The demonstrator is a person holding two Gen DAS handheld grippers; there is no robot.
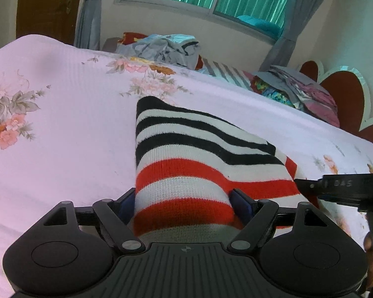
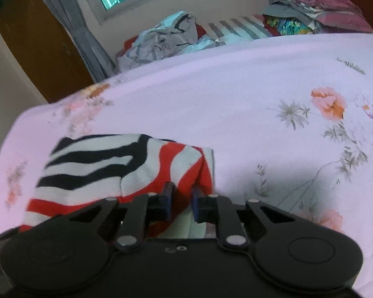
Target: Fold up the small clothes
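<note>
Now | left tool (image 1: 184,204) wide astride striped garment (image 1: 186,149) | right tool (image 2: 182,198) pinching it

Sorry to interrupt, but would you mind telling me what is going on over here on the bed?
A person is folding a small striped knit garment on a bed with a pink floral sheet, holding a two-finger tool in each hand. The left tool stands wide around the garment's near end, the cloth filling the gap between its fingers. The right tool is pinched on a red-striped edge of the same garment. Other clothes lie heaped at the far side of the bed.
</note>
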